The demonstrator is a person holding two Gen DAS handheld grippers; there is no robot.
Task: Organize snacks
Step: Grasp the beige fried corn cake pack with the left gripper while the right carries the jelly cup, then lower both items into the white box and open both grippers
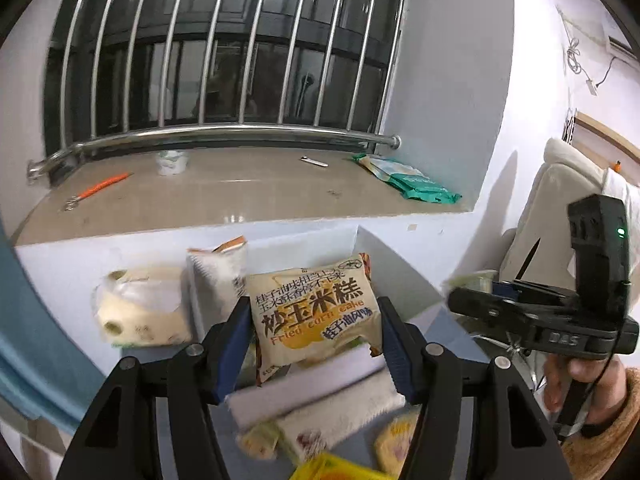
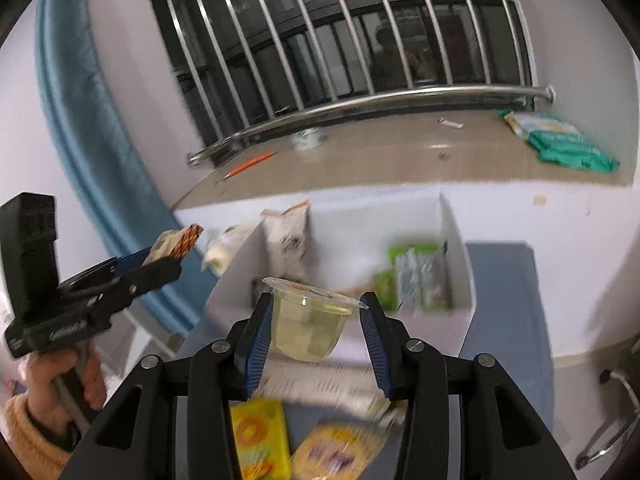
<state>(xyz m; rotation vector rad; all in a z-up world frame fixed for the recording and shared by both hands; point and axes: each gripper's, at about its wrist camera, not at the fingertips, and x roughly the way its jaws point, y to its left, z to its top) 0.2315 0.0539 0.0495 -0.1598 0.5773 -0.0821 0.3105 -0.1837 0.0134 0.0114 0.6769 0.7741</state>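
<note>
My left gripper (image 1: 313, 308) is shut on a cream packet of fried corn cake (image 1: 316, 312), which hangs upright between the blue pads. The right wrist view shows that same gripper (image 2: 168, 256) at the left, held by a hand in an orange sleeve, with the packet (image 2: 178, 242) raised in the air. My right gripper (image 2: 317, 300) is shut on a clear jelly cup (image 2: 308, 328) with a foil lid. Behind it stands a white divided box (image 2: 452, 240) with green packets (image 2: 416, 276) inside. Blurred loose snacks lie below, among them a yellow pack (image 2: 260, 440).
A white snack bag (image 1: 218, 276) and a wrapped pack of tissue rolls (image 1: 140, 312) stand against the wall. Green packs (image 1: 416, 184), an orange pen (image 1: 100, 188) and a small cup (image 1: 172, 162) lie on the sill under the window bars. A blue curtain (image 2: 80, 120) hangs left.
</note>
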